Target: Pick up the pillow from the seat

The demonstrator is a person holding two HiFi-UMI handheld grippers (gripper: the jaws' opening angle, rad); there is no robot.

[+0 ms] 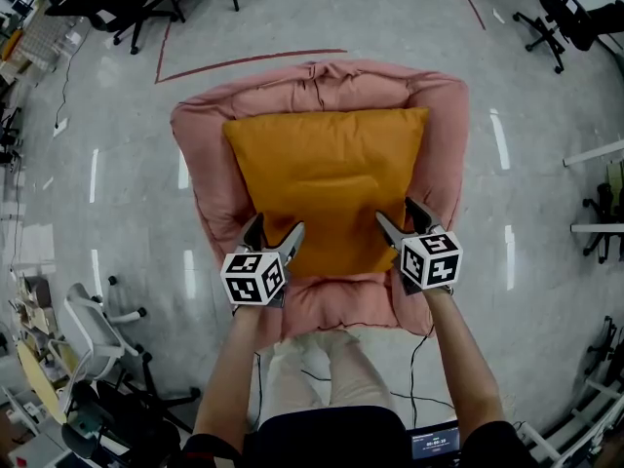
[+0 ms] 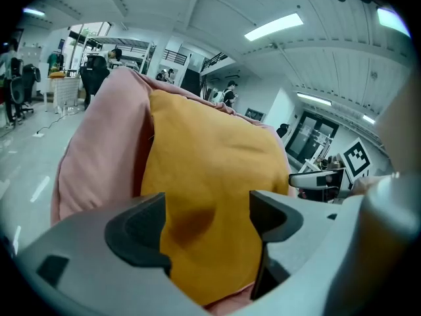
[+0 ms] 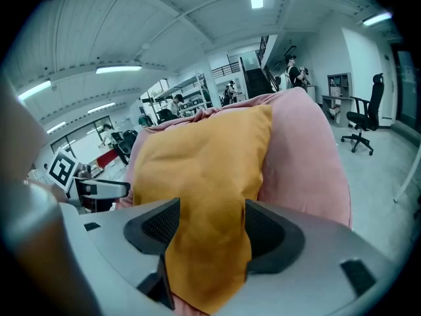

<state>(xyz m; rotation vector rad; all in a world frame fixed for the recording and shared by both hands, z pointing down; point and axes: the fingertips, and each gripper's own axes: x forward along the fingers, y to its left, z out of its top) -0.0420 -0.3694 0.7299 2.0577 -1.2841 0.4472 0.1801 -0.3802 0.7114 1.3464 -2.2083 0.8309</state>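
Left gripper, right gripper, jaws apart astride near edge of pillow, seat around

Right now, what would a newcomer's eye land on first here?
The orange pillow lies flat on the pink seat, centre of the head view. At its near edge, the left gripper and right gripper stand with jaws apart, one pillow corner between each pair.
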